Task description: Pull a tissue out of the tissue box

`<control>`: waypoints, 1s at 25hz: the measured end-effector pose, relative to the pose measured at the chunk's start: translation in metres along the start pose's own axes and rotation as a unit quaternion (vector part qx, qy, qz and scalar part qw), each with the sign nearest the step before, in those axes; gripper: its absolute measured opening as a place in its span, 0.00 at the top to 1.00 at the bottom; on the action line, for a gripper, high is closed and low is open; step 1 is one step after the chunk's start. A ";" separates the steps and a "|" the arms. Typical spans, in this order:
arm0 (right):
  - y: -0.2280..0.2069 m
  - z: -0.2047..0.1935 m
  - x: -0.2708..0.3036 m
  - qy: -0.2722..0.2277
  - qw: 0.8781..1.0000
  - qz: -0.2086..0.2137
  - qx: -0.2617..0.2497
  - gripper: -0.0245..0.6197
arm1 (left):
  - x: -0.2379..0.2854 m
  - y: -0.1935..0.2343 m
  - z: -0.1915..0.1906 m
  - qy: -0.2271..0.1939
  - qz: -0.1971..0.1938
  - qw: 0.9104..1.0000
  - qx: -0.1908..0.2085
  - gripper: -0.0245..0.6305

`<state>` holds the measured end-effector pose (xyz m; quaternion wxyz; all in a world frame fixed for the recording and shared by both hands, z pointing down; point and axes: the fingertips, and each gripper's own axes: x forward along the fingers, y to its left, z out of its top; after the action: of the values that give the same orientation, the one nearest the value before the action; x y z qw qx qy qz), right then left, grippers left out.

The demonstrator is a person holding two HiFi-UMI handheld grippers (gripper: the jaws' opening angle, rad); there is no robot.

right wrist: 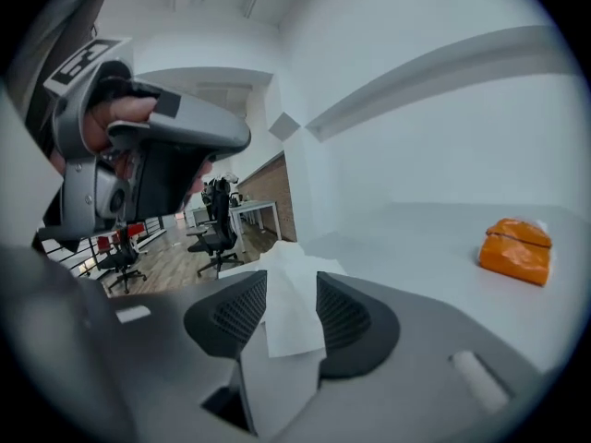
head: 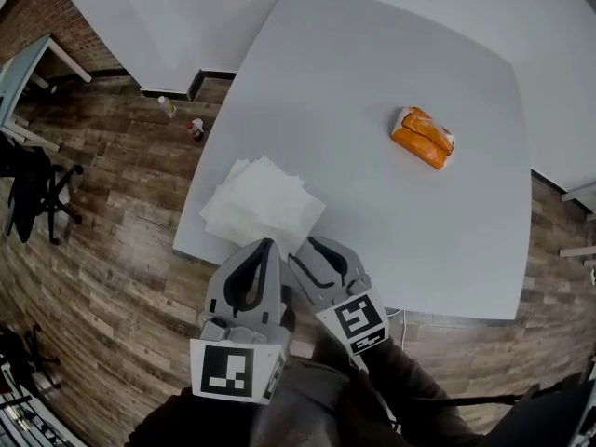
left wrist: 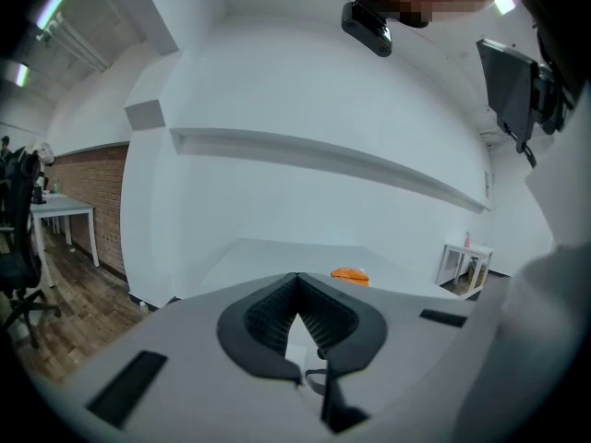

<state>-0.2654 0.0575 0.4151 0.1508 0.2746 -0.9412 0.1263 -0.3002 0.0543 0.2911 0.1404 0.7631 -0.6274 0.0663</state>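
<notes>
The tissue box is an orange soft pack (head: 424, 138) lying at the far right of the white table (head: 372, 63); it also shows as a small orange pack (left wrist: 349, 276) in the left gripper view and as the pack (right wrist: 515, 249) at the right of the right gripper view. Several loose white tissues (head: 264, 203) lie spread at the table's near left corner. My right gripper (head: 307, 248) stands open at their near edge, and a tissue (right wrist: 291, 307) lies loosely between its pads without being pressed. My left gripper (head: 270, 246) is beside it, tips together, far from the pack.
Wooden floor surrounds the table. A black office chair (head: 37, 189) and a white desk (head: 28, 63) stand at the left, and two small bottles (head: 182, 119) sit on the floor by the table's far left corner. A small white side table (left wrist: 466, 261) stands at the right.
</notes>
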 end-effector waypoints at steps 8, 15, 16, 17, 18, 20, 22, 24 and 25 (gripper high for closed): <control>-0.036 0.083 -0.173 -0.120 0.990 -0.038 0.064 0.74 | -0.020 -0.122 0.040 -0.068 -0.016 0.997 0.027 0.96; -0.054 0.133 -0.295 -0.220 0.968 -0.078 0.091 0.93 | -0.030 -0.227 0.066 -0.101 -0.082 0.990 0.056 0.96; -0.054 0.137 -0.305 -0.230 0.965 -0.085 0.090 0.96 | -0.032 -0.235 0.068 -0.103 -0.089 0.989 0.060 0.96; -0.054 0.140 -0.313 -0.238 0.963 -0.091 0.088 0.96 | -0.033 -0.241 0.070 -0.105 -0.097 0.988 0.063 0.96; -0.052 0.141 -0.318 -0.242 0.962 -0.095 0.087 0.96 | -0.034 -0.245 0.070 -0.107 -0.104 0.987 0.064 0.96; -0.047 0.142 -0.323 -0.244 0.961 -0.098 0.089 0.96 | -0.037 -0.252 0.070 -0.104 -0.117 0.986 0.065 0.96; -0.041 0.147 -0.325 -0.248 0.960 -0.098 0.087 0.96 | -0.040 -0.257 0.072 -0.100 -0.129 0.984 0.075 0.96; -0.038 0.158 -0.324 -0.257 0.958 -0.100 0.073 0.96 | -0.041 -0.258 0.079 -0.106 -0.140 0.980 0.089 0.96; -0.038 0.162 -0.324 -0.261 0.958 -0.103 0.066 0.96 | -0.042 -0.258 0.081 -0.110 -0.144 0.979 0.092 0.96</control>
<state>-0.0188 0.1296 0.1567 -0.1062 0.4028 -0.9041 0.0957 -0.0625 0.1143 0.1682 0.0073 0.8579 -0.5134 0.0182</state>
